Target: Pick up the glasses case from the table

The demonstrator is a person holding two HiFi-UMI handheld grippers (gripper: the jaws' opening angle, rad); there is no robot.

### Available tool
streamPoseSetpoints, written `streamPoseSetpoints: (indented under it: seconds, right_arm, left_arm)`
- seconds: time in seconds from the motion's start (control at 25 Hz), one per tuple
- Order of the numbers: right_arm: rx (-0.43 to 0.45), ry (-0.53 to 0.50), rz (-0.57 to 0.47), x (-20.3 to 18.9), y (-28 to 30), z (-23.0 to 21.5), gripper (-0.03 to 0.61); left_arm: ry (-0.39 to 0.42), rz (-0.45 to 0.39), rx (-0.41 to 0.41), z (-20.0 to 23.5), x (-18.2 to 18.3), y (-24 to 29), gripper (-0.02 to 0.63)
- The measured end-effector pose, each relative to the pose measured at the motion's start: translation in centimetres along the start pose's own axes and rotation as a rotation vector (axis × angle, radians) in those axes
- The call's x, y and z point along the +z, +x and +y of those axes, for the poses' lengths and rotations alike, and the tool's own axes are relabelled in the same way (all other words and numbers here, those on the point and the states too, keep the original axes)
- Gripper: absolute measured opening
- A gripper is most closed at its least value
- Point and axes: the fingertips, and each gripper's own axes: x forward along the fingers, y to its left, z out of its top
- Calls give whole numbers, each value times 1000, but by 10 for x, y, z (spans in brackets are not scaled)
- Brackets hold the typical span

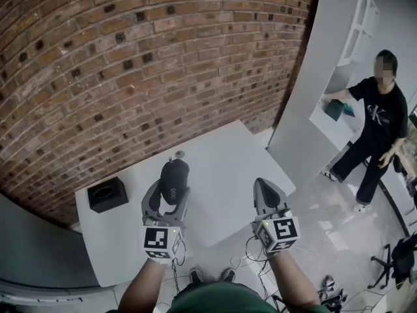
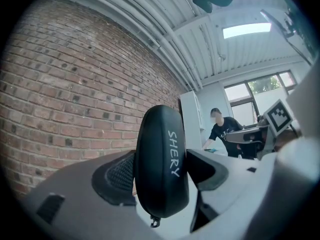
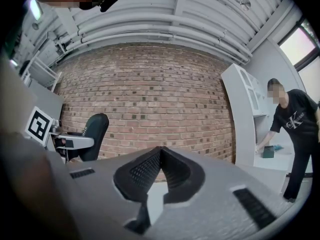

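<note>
Brick wall [image 1: 130, 57], table [image 1: 221, 155], left gripper [image 1: 171, 194] clamping glasses case [image 1: 174, 177], right gripper [image 1: 266, 184] closed empty

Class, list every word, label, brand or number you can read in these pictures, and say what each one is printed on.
"SHERY": white letters on the black glasses case.
White print on the bystander's black T-shirt: too small to read.
The left marker cube and right marker cube: square patterns only, no words.

Black oval glasses case [image 2: 161, 164], "SHERY" lettering, on edge, clamped in left tool [image 1: 171, 189].
</note>
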Motion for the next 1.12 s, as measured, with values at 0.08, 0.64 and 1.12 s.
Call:
streamPoseSetpoints:
  seconds: [0.08,0.64,1.12]
  right_arm:
    - [-1,1,-4,2,1,-1,2]
    - [-5,26,-9,-2,1,-8,2]
    - [14,39,-11,-2,2,1,2]
  left_arm:
    - [1,0,-1,0,0,1,307]
    - [1,2,1,-2,-4,4,307]
    - [-1,7,13,3,-7,-2,307]
